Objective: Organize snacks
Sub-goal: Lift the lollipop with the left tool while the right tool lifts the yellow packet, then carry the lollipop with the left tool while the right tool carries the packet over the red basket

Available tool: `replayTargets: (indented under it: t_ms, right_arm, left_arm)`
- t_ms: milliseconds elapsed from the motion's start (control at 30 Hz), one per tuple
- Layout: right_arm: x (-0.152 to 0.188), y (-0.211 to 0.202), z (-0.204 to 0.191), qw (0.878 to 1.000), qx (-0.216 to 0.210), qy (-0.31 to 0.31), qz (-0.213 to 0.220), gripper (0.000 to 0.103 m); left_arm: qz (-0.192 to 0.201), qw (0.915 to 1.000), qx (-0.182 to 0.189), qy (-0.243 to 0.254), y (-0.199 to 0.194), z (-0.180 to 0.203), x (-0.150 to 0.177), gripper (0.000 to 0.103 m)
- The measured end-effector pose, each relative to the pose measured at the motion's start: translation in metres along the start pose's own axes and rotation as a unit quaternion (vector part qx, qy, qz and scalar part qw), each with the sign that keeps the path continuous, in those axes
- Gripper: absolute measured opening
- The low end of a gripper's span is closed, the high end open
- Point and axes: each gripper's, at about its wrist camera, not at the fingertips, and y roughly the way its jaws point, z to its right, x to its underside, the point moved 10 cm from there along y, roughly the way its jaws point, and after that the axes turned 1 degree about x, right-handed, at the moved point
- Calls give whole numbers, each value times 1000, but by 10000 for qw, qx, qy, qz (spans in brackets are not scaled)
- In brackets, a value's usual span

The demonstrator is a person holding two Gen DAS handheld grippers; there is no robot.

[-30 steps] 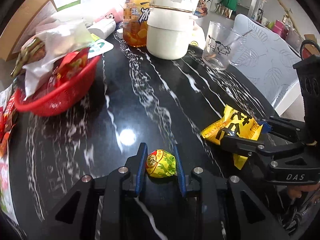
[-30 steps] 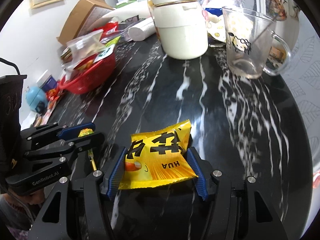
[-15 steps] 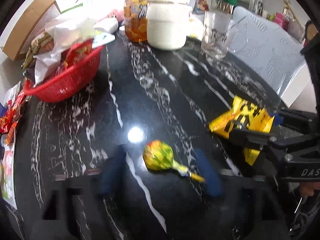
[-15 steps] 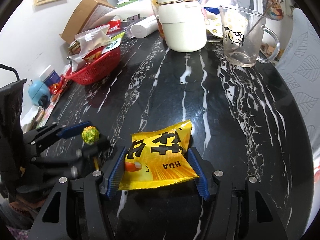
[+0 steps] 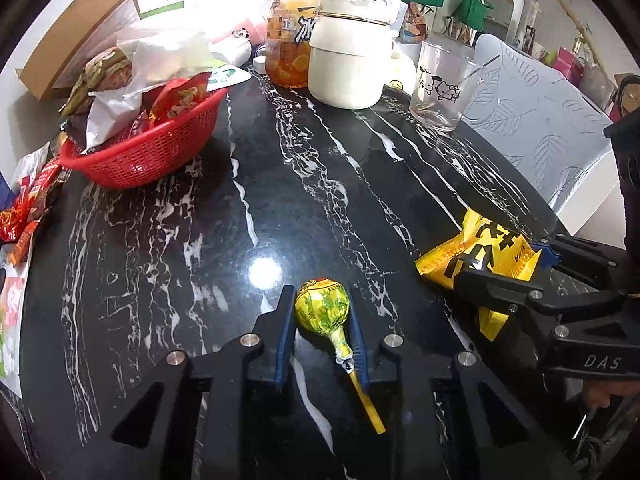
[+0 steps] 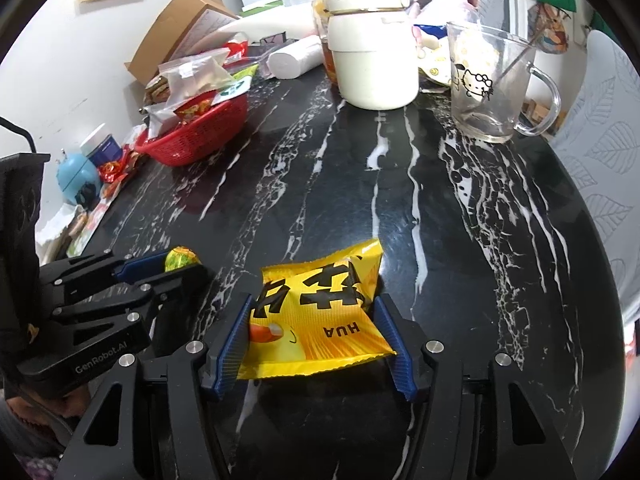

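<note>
On the marble table [image 5: 168, 248], left gripper [image 5: 322, 316] clamps a lollipop [image 5: 322, 308]; right gripper [image 6: 316, 320] clamps a yellow packet [image 6: 316, 312].

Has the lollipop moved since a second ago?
Yes. The lollipop has turned between the left gripper's jaws; its stick now shows, pointing away from the basket.

hidden: lower corner of yellow snack bag [image 5: 486, 254] behind right gripper [image 5: 508, 276] | lollipop [image 6: 182, 258] mostly behind left gripper [image 6: 168, 270] | cut off: red packets [image 5: 24, 208] far left of left tongs | unreadable: bottle [image 5: 286, 44] label
</note>
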Motion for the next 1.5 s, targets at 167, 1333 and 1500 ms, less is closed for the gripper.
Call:
replayTargets:
  t_ms: [167,1333,1500]
  right_arm:
    - [-1,-5,-4,10000,-51,1,82,60]
    - [-105,-23,-101,9887,-977,-822,792,59]
    - [-133,-18,-114,9858,-1025,-975,903,59]
  left_arm:
    - [28,9999,71,-72,-8,1,1,24]
    - [1458,9855,-505,-706,-107,-98,-89,24]
    - [1622,9806,-745,-806,-104,-123,-111,24]
